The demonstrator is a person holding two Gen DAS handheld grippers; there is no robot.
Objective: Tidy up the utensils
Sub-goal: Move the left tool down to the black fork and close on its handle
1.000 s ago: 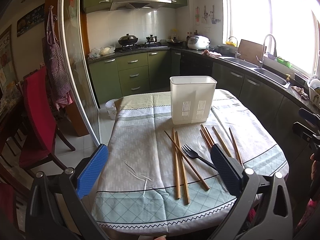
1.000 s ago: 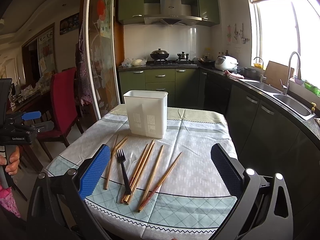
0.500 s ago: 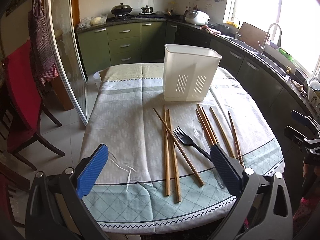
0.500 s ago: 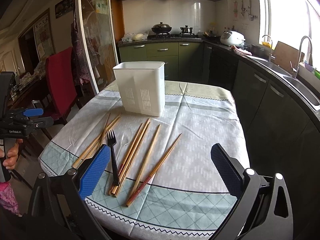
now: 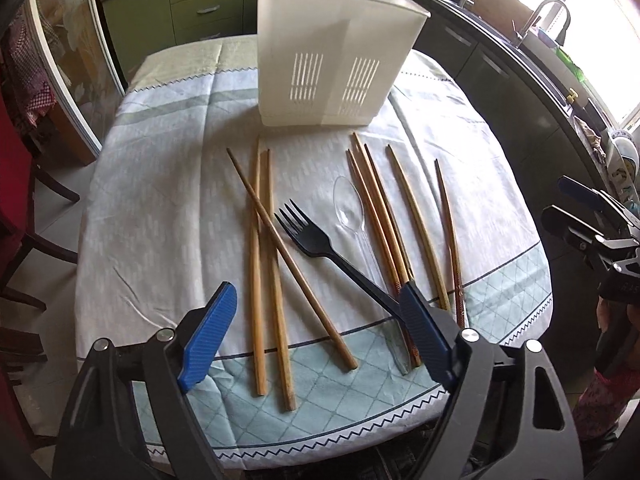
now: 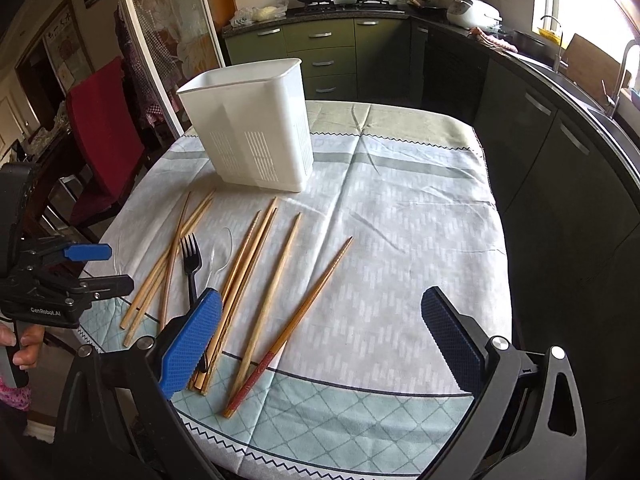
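Note:
A white slotted utensil holder (image 5: 336,60) (image 6: 252,128) stands upright at the far side of the clothed table (image 5: 160,200). In front of it lie several wooden chopsticks (image 5: 260,248) (image 6: 280,280), a black plastic fork (image 5: 316,236) (image 6: 190,256) and a clear plastic spoon (image 5: 350,204) (image 6: 224,248). My left gripper (image 5: 316,300) hovers over the near ends of the left chopsticks. Its jaws are closing and touch nothing. My right gripper (image 6: 320,300) hangs open above the right-hand chopsticks, nothing held.
A red chair (image 6: 104,128) stands left of the table, beside a glass sliding door (image 6: 168,40). Green cabinets (image 6: 328,56) and a dark counter with a sink (image 5: 552,20) run along the back and right. The table's near edge (image 6: 320,440) lies just under both grippers.
Both grippers have come closer to the table and tipped downward, so the utensils fill more of each view. The left jaws stand narrower than before. Nothing on the table has moved.

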